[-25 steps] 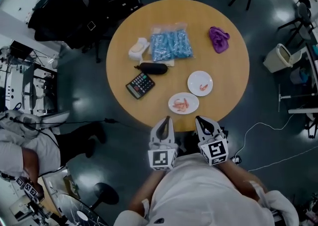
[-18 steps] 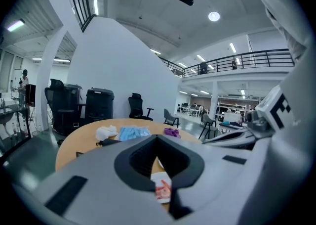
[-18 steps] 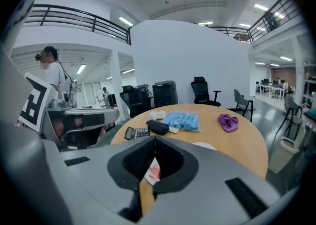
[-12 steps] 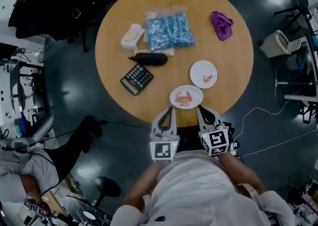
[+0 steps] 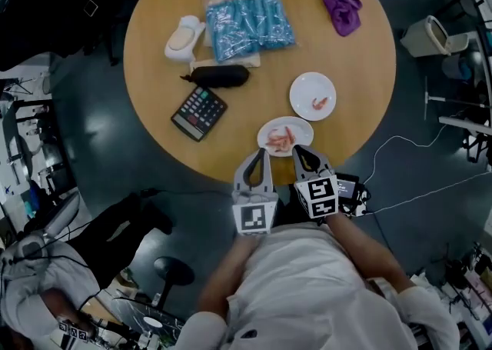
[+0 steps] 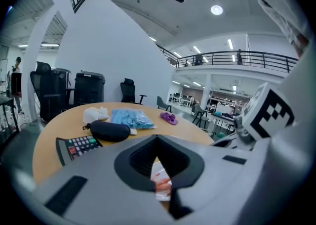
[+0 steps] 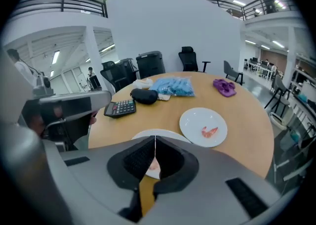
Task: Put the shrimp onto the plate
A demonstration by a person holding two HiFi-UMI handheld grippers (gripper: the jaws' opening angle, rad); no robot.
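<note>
Shrimp (image 5: pixel 280 139) lay heaped on the near plate (image 5: pixel 267 127), low centre of the head view, right at the round table's (image 5: pixel 361 133) rim. A second plate (image 5: pixel 304 87), just up and right, held a single shrimp (image 5: pixel 320 102). Bare wood lay between these plates and the calculator (image 5: pixel 198 112) at left. I had both tools side by side off that rim, tips at the near plate's lower edge. The left gripper (image 5: pixel 259 155) had its fingers pressed together, empty. The right gripper (image 5: pixel 298 151) was likewise closed on nothing.
</note>
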